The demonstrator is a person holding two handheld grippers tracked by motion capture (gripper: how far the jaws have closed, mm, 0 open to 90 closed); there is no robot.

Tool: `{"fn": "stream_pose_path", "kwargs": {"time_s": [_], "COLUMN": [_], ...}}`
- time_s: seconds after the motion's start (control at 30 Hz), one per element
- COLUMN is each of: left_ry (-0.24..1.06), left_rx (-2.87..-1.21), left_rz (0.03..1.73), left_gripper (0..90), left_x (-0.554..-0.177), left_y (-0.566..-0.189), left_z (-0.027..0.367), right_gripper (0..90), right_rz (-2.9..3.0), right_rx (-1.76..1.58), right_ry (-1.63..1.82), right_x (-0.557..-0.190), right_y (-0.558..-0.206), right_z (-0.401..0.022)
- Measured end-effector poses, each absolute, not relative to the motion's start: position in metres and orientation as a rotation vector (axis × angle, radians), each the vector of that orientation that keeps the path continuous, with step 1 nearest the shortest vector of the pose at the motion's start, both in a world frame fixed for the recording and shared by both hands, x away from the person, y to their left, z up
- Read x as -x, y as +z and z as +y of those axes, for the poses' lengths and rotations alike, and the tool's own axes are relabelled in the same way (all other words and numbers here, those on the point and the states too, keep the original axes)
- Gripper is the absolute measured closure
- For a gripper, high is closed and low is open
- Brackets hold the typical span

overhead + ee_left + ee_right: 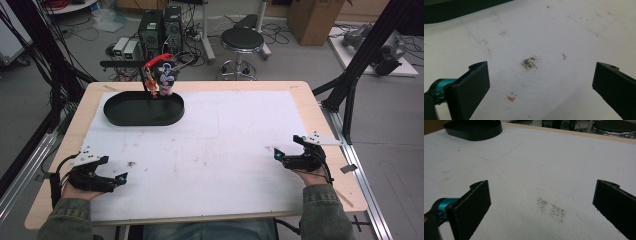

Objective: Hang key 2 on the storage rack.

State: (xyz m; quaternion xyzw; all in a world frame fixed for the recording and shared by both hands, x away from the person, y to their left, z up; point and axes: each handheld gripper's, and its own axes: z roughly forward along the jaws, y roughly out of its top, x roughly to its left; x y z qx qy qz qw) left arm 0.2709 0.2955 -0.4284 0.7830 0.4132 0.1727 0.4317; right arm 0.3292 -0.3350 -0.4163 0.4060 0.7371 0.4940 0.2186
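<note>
A black oval tray [143, 109] lies at the far left of the white sheet [210, 145]; its near rim also shows in the right gripper view [474, 131]. At its far edge stands a small colourful object with a red handle [160, 75]. My left gripper [120, 178] rests at the near left, open, with bare stained sheet between its jaws [541, 82]. My right gripper [277, 154] rests at the near right, open and holding nothing, its jaws wide apart over the sheet [541, 205].
Dark smudges mark the sheet [529, 63] [551, 210]. The wooden table edge [320, 115] borders the sheet. Beyond the table stand a round stool [242, 40], computer towers [160, 27] and cables. Black frame posts [357, 75] rise at the right.
</note>
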Motion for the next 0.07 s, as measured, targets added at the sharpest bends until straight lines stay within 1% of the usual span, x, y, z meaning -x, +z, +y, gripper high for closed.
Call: {"fn": "stream_pose_path", "kwargs": {"time_s": [0.07], "left_ry": [0.432], "left_rx": [-1.955], "left_rz": [1.030], "left_gripper": [1.7], "left_x": [-0.2711], "left_y": [-0.4287], "left_z": [0.2953], "right_gripper": [0.5], "right_rz": [2.038], "right_rx": [-1.117], "right_ry": [1.354], "right_x": [-0.3287], "right_y": [-0.4163], "right_z": [-0.3343]}}
